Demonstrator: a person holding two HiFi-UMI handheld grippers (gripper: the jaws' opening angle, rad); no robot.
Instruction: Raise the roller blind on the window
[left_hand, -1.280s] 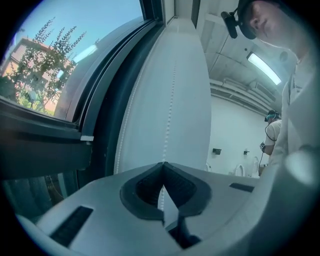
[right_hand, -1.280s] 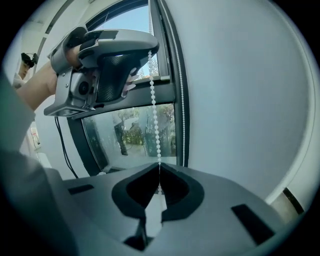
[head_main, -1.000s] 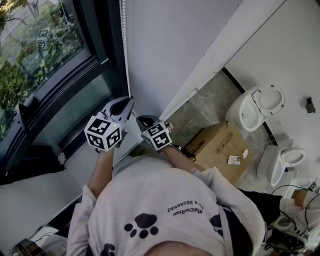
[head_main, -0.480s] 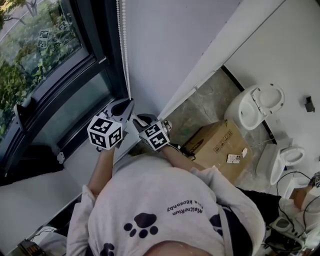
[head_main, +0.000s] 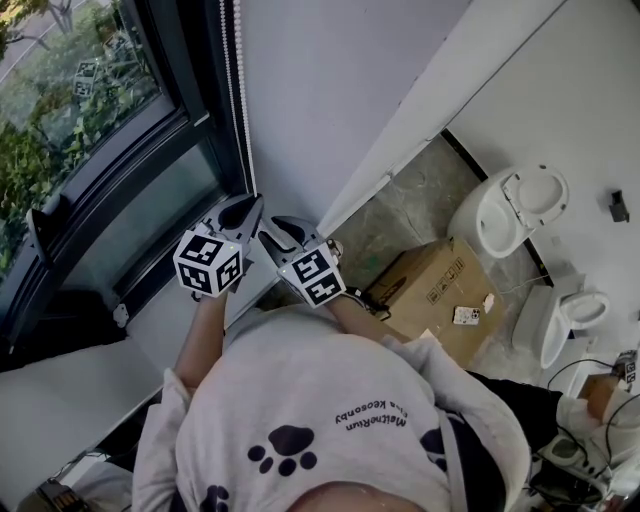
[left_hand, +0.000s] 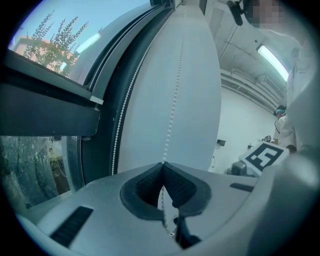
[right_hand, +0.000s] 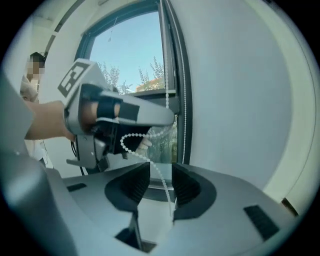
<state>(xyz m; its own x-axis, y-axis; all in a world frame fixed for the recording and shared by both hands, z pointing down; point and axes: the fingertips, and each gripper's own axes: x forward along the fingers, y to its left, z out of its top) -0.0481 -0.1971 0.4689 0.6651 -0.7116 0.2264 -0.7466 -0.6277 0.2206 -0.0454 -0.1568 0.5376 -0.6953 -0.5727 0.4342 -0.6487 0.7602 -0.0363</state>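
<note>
**Head view:** The white beaded pull chain (head_main: 240, 100) hangs from 12 o'clock down the dark window frame (head_main: 200, 110). The left tool (head_main: 248, 204) and right tool (head_main: 270, 228) meet at its lower end, near centre.

**Left gripper view:** The left tool (left_hand: 162, 166) is clenched on the chain (left_hand: 172, 110), which runs taut toward 12 o'clock.

**Right gripper view:** The right tool (right_hand: 161, 175) has just been opening. A slack strand of chain (right_hand: 131, 151) passes between its parted pads, released.

The chain looks light, limp and slippery. It is probably best pinched across the beads, higher up the taut strand.
</note>
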